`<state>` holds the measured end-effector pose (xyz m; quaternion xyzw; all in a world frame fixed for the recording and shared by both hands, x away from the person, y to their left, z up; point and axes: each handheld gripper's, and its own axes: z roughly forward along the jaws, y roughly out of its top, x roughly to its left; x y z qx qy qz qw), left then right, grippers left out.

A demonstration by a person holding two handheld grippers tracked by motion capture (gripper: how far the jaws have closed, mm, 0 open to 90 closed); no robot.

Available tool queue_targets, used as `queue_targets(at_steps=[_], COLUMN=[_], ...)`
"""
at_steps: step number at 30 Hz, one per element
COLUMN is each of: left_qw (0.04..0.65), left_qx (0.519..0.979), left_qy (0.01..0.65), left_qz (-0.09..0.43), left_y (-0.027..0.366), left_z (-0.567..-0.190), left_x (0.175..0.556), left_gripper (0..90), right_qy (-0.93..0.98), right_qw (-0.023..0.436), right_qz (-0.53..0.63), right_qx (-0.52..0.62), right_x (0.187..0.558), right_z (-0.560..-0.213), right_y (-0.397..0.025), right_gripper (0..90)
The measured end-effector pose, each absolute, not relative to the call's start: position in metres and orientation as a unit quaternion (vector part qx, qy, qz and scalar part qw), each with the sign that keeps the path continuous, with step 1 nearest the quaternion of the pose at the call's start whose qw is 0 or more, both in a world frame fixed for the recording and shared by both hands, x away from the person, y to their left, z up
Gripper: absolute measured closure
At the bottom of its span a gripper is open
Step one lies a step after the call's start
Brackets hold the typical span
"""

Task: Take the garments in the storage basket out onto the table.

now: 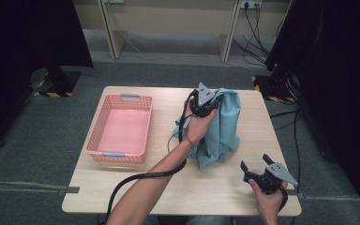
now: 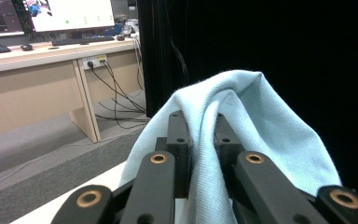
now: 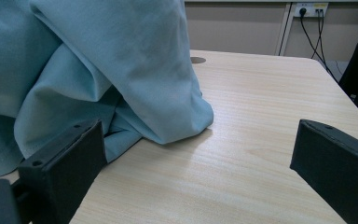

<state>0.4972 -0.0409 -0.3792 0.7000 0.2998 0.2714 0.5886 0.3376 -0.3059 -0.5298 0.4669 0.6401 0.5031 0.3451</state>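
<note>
left gripper [image 1: 214,104] is clamping a fold of the light blue cloth [image 1: 222,126] and holding it lifted over the far middle of the table [image 1: 136,187]. in the left gripper view the jaws are sitting nearly together with the cloth [image 2: 242,107] pinched between them and draping over both sides. the rest of the cloth is hanging down from the grip, its lower folds resting on the tabletop just right of the left hand [image 1: 198,126]. right gripper [image 1: 254,168] is hovering low near the front right edge of the table, jaws spread wide with nothing between them; in the right gripper view the cloth's [image 3: 98,74] bottom folds are lying on the wood just ahead, near the left jaw, whether touching it i cannot tell. right hand [image 1: 269,197] is gripping the tool from below. pink basket [image 1: 104,140] is sitting on the left part of the table, well apart from the cloth. a black cable [image 1: 136,180] is trailing from the left gripper along the forearm.
</note>
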Motion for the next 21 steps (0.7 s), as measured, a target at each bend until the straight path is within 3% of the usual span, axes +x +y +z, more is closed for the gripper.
queue_targets(at_steps=[21], left_qw=[0.573], left_qx=[0.711], left_qy=[0.308], left_qz=[0.268], left_y=[-0.038], left_z=[-0.4], left_x=[0.501], left_gripper=[80.2], right_qy=[0.64], right_qw=[0.344], right_qz=[0.503], right_qx=[0.469], right_x=[0.338], right_z=[-0.53], right_y=[-0.306], right_gripper=[3.1])
